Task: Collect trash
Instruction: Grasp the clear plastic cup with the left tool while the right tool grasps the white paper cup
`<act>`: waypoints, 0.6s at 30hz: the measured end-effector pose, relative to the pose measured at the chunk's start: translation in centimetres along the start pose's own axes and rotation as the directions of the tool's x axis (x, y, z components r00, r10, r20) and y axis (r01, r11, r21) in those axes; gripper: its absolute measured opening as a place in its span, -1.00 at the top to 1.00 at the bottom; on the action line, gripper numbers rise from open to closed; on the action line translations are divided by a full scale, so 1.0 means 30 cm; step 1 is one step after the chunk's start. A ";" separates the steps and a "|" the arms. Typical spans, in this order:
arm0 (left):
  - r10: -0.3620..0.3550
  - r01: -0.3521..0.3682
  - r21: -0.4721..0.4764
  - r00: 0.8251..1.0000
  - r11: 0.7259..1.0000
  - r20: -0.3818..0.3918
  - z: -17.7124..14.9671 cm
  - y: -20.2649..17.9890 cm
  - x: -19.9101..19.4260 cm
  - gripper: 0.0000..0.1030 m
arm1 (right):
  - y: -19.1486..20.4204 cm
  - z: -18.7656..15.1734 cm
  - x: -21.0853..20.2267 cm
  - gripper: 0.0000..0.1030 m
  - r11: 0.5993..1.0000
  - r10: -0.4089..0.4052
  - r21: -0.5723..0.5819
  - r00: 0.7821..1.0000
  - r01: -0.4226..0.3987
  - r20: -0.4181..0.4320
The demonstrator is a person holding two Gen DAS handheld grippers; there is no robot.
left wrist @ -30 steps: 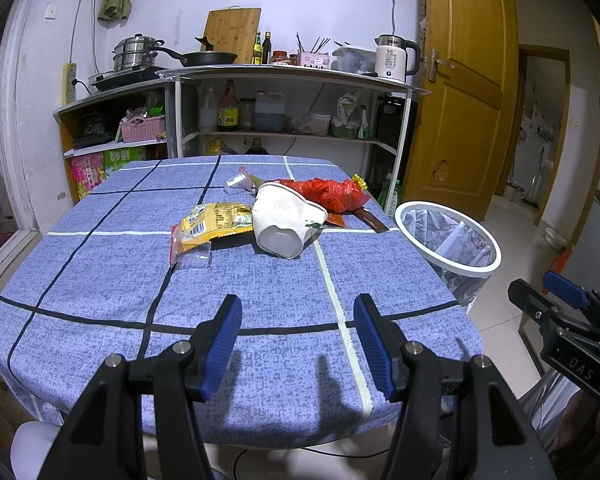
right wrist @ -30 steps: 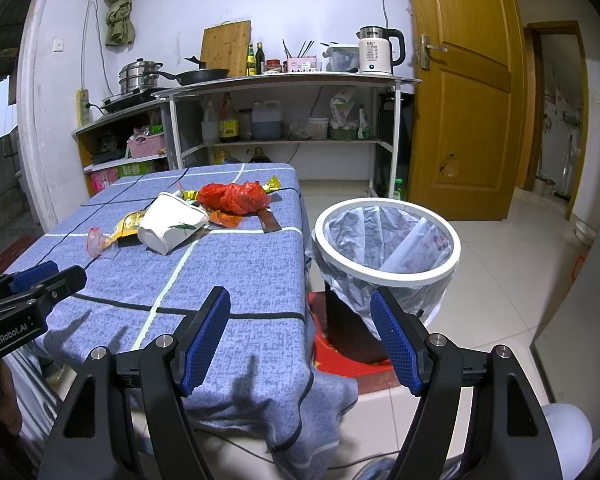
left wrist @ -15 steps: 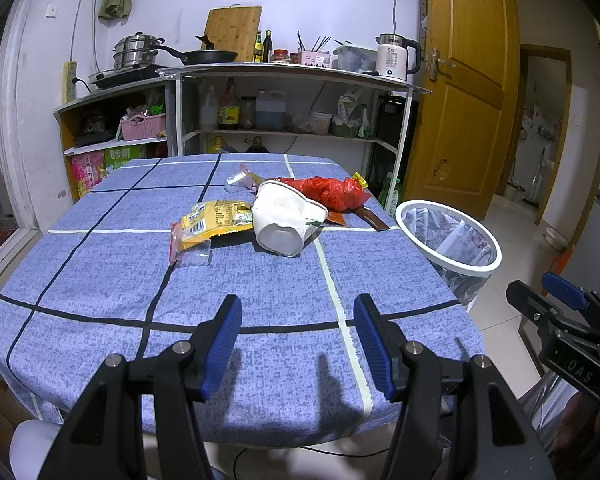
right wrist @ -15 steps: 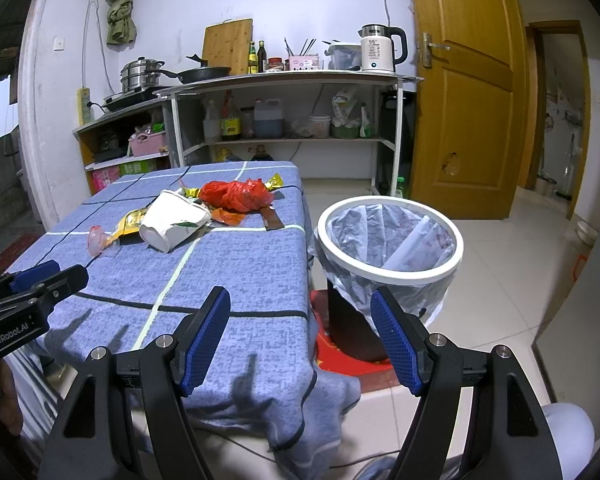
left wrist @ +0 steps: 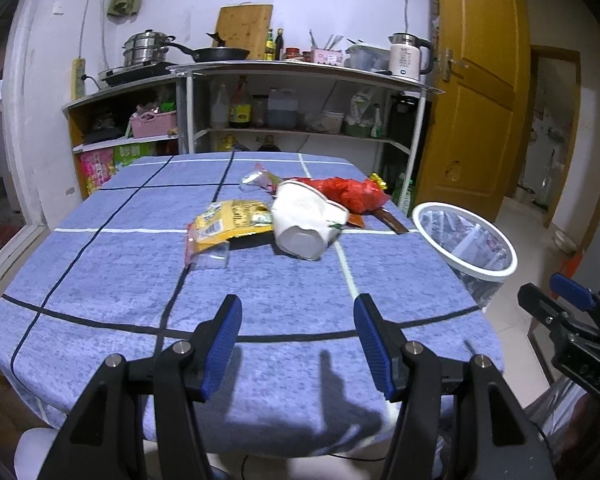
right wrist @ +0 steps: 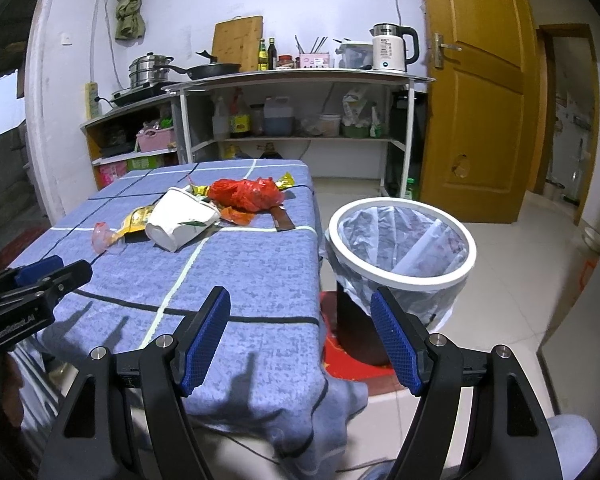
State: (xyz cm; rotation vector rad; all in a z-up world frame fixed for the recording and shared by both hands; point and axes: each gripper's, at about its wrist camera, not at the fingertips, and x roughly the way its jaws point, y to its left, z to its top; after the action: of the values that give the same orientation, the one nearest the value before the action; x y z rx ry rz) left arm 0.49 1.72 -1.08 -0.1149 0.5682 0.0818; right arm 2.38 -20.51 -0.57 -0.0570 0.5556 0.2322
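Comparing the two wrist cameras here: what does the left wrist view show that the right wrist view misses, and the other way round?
Only the left wrist view shows the table's far left edge and the clear end of the yellow wrapper face on. Only the right wrist view shows the bin's dark base, the red mat under it and the tablecloth's hanging corner. Both show the white paper bowl on its side, the red bag, the lined bin, and both claws, left claw and right claw, open and empty.
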 end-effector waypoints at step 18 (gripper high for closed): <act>0.049 -0.054 -0.070 0.996 0.996 -0.068 0.168 0.239 0.229 -0.35 | 0.150 0.210 0.252 -0.42 0.973 0.224 -0.032 0.971 -0.227 -0.083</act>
State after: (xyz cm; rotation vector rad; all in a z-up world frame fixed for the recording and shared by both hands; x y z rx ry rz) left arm 8.16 9.80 -1.20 -0.1729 0.6344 0.1492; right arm 10.80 -13.86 0.82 -0.0434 0.6367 0.4649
